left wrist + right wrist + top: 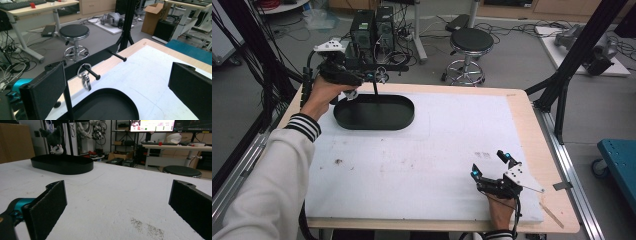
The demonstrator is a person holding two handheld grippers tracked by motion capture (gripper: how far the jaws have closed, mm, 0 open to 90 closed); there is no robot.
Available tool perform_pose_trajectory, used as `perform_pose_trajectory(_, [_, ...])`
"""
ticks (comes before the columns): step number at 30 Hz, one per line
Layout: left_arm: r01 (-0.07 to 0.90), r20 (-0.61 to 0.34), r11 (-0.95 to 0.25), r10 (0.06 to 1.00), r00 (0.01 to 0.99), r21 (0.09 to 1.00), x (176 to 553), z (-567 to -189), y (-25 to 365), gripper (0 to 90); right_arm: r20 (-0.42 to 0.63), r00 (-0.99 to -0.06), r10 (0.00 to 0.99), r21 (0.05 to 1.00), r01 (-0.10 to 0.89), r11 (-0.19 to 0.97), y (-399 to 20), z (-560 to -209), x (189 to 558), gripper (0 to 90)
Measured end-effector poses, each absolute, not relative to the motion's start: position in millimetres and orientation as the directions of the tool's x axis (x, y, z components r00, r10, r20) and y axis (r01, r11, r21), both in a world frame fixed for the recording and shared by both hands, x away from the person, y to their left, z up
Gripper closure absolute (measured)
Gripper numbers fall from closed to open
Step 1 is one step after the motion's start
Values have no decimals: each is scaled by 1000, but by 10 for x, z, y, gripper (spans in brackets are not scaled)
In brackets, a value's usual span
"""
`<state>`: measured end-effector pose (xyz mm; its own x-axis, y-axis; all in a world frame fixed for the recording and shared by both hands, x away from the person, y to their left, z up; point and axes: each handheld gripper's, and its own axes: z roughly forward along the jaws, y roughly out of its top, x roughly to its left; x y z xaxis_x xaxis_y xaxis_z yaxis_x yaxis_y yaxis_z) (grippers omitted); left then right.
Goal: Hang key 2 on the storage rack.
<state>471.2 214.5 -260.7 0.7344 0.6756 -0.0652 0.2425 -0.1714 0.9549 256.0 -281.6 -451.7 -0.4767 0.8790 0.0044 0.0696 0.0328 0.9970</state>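
1. From the high view, my left gripper (362, 75) is up at the far left corner of the table, above the far rim of the black oval tray (374, 112).
2. Its jaws stand wide apart with nothing between the pads (48, 91) (the left gripper view shows open air and table between them).
3. Just ahead of those jaws hangs a metal key ring (85, 75) on the nearer black peg (92, 72) of a stand; a second peg (117, 55) sticks out farther along the same black crossbar (97, 58).
4. The ring is free of the gripper, touching only the peg, and a small loop dangles under it over the tray's edge.
5. The stand's thin upright post (375, 90) rises from the tray.
6. My right gripper (494, 167) rests low near the table's near right corner, on the white mat (437, 150), well apart from the tray.
7. Its jaws are also spread wide and hold nothing; the right gripper view shows bare mat between them, with a dark smudge (147, 227) close in front.
8. Far across in that view I see the tray and, above it, a grey plush charm (56, 138).
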Motion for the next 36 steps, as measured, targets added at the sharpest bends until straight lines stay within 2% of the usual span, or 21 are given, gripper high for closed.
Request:
perform_pose_trajectory(8, [122,13,-206,555,832,971,4226,-2711,2246,17,8,-475,880,997,73,31,-2811,-4518,2558,8])
perform_pose_trajectory(16, [32,101,-254,494,863,967,3469,-3168,2420,17,-4,-474,881,997,64,38,-2807,-4518,2554,8])
perform_pose_trajectory(20, [16,102,-224,507,856,975,3189,-3411,2509,17,-5,-472,882,998,59,37,-2814,-4519,2556,8])
perform_pose_trajectory(26, [-3,77,-124,595,800,992,2807,-3846,2698,17,1,-472,882,997,66,35,-2805,-4519,2544,8])
perform_pose_trajectory(36, [18,18,-43,701,713,999,2622,-4302,2908,17,-10,-469,883,997,58,42,-2803,-4520,2540,8])
